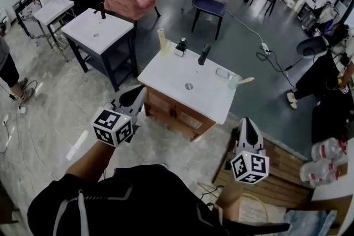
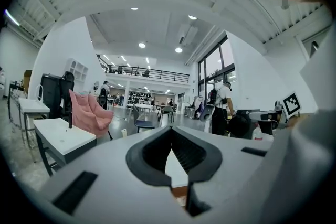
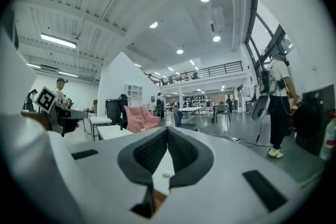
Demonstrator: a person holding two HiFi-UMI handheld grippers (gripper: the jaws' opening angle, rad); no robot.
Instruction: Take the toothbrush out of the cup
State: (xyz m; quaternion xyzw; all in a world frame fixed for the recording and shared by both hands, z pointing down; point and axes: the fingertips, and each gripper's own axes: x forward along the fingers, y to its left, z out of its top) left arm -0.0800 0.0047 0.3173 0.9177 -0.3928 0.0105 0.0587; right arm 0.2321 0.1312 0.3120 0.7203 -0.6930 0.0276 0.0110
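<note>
Both grippers are seen low in the head view, short of the white vanity top [image 1: 166, 72] at frame centre. The left gripper [image 1: 140, 92] is at its lower left and the right gripper [image 1: 247, 122] at its lower right. In each gripper's own view the dark pads are pressed together with nothing between them. The jaws are closed and empty, which is judged fitting, since nothing is within reach to be gripped. Both are pointed level toward the vanity, probably so that the approach can be made with the cup kept in sight.

The cup [image 1: 234, 83], pale and translucent, is set near the right edge of the vanity top, right of centre in the head view. The toothbrush [image 1: 248, 80] is held in it, its light-coloured end leaning out over the rim toward the right. That free end is judged the natural place to be gripped. The cup is nearer the right gripper but well apart from both.

The shallow basin in the top is bare but for its drain [image 1: 188, 85]. A small dish [image 1: 223, 73] lies just left of the cup; whether anything is in it cannot be told. Along the far edge a faucet [image 1: 204, 54] and a tall yellowish item [image 1: 162, 41] are stood. The task is judged not yet begun.
</note>
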